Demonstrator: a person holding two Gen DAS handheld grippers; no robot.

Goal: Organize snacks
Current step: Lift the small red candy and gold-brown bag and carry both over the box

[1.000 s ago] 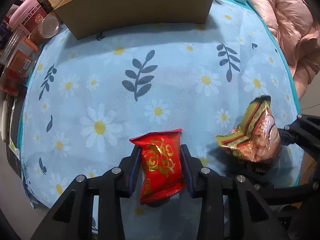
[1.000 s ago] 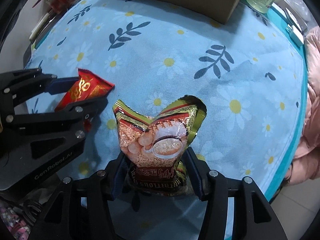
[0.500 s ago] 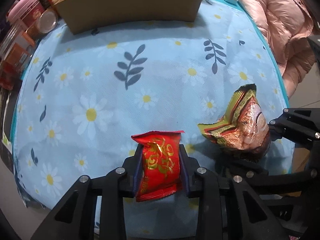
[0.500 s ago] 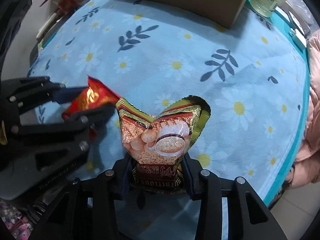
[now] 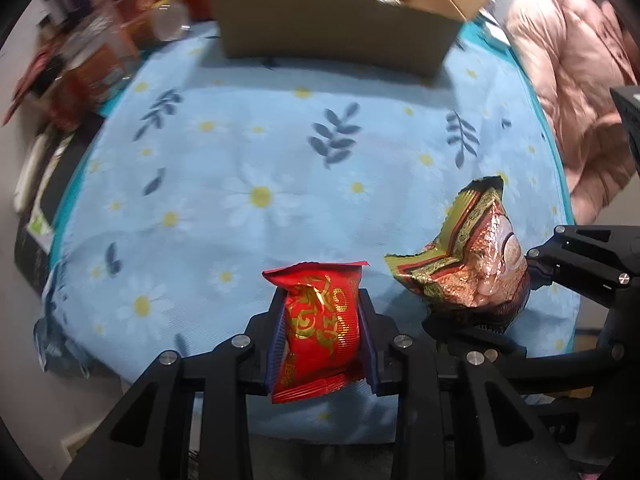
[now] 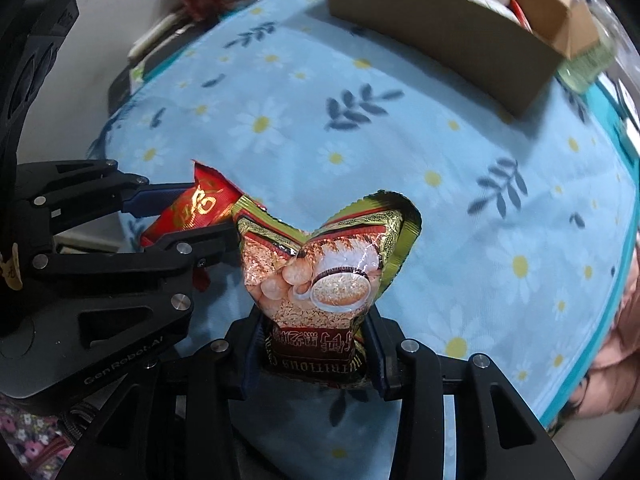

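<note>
The left gripper (image 5: 322, 330) has its jaws drawn close together, pinching a red snack packet with gold print (image 5: 320, 324) across its middle; the blue pads press into both sides of the wrapper, which stands upright between them, its crimped top edge above the fingertips. The right gripper (image 6: 314, 344) clamps the lower end of a larger gold-and-red cereal snack bag (image 6: 324, 272), its jaws set wider than the left pair, and the bag's top flares out in two points above them. The two grippers sit side by side, their packets close but apart. Both packets are held above a light blue tablecloth with daisies and leaves (image 5: 260, 168). At the far edge of the table stands an open cardboard box (image 5: 336, 36) with other snacks inside.
</note>
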